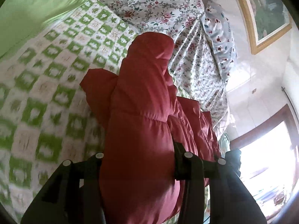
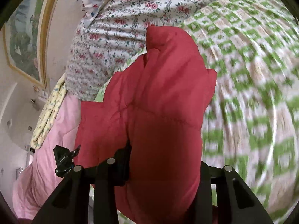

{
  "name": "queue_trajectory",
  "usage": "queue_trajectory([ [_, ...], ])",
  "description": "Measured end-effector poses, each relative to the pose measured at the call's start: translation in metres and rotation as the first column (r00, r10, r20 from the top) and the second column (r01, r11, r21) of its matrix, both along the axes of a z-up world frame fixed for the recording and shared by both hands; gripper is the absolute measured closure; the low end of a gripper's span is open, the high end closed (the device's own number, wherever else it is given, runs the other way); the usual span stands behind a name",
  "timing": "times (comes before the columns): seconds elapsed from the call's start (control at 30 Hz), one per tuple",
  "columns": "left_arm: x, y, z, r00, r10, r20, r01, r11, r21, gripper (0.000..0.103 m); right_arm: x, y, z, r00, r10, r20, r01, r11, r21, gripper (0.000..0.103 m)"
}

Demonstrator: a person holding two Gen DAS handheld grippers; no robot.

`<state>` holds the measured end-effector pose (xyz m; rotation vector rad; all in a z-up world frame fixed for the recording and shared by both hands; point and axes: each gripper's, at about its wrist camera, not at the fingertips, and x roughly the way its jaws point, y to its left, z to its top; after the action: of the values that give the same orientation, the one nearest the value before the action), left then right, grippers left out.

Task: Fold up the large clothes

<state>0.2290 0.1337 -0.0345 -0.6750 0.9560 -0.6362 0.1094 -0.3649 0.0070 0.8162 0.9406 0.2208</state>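
Jacket [image 1: 142,112] clamped by left gripper [image 1: 139,160] and right gripper [image 2: 164,168], raised off bed [image 1: 46,93] for folding.

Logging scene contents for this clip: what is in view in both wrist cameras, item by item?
red padded jacket: one, red, bunched between both grippers above the bed
checked bedspread: one, green and white, under the jacket
floral quilt: one, white with pink roses, behind the jacket
spotted pillow: one, pale blue, by the wall
pink quilt: one, pink, bed edge
framed picture: one, gold frame, wall
left gripper: black, jaws closed on jacket
right gripper: black, jaws closed on jacket
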Motion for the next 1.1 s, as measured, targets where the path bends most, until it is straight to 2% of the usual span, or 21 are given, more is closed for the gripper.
queue_trajectory([
  [0.13,-0.02,0.005,-0.007,1.0,-0.001,0.011,0.001,1.0,0.004,0.063,-0.021,0.001,-0.013,1.0,-0.01,-0.017,0.01,1.0,0.02,0.063],
  [0.3,-0.024,0.01,-0.026,0.999,0.034,-0.018,-0.033,0.998,0.052,0.063,-0.033,-0.007,-0.033,0.998,-0.053,-0.034,0.055,0.996,0.068,0.062],
  [0.4,-0.026,0.014,-0.037,0.998,0.05,-0.03,-0.049,0.998,0.046,0.063,-0.037,-0.01,-0.042,0.997,-0.069,-0.037,0.071,0.994,0.084,0.059],
  [0.5,-0.028,0.012,-0.044,0.996,0.082,-0.031,-0.078,0.991,0.113,0.056,-0.04,-0.012,-0.05,0.996,-0.083,-0.039,0.086,0.991,0.1,0.054],
  [0.57,-0.029,0.011,-0.047,0.995,0.1,-0.022,-0.095,0.985,0.146,0.047,-0.042,-0.013,-0.056,0.995,-0.095,-0.04,0.098,0.99,0.1,0.043],
  [0.63,-0.031,0.011,-0.047,0.993,0.116,-0.002,-0.114,0.976,0.184,0.038,-0.042,-0.012,-0.062,0.993,-0.107,-0.042,0.11,0.992,0.069,0.033],
  [0.67,-0.032,0.01,-0.046,0.992,0.128,0.008,-0.127,0.969,0.212,0.031,-0.042,-0.012,-0.063,0.993,-0.112,-0.043,0.115,0.991,0.067,0.032],
  [0.73,-0.035,0.012,-0.044,0.989,0.149,0.011,-0.147,0.957,0.249,0.026,-0.043,-0.012,-0.065,0.992,-0.12,-0.04,0.123,0.99,0.074,0.032],
  [0.93,-0.051,0.021,-0.022,0.974,0.213,0.08,-0.227,0.926,0.302,0.026,-0.045,-0.01,-0.057,0.99,-0.132,-0.049,0.133,0.991,0.012,0.023],
  [1.1,-0.065,0.033,-0.003,0.957,0.257,0.136,-0.285,0.921,0.265,0.026,-0.047,-0.004,-0.041,0.985,-0.163,-0.049,0.159,0.984,-0.084,0.019],
])
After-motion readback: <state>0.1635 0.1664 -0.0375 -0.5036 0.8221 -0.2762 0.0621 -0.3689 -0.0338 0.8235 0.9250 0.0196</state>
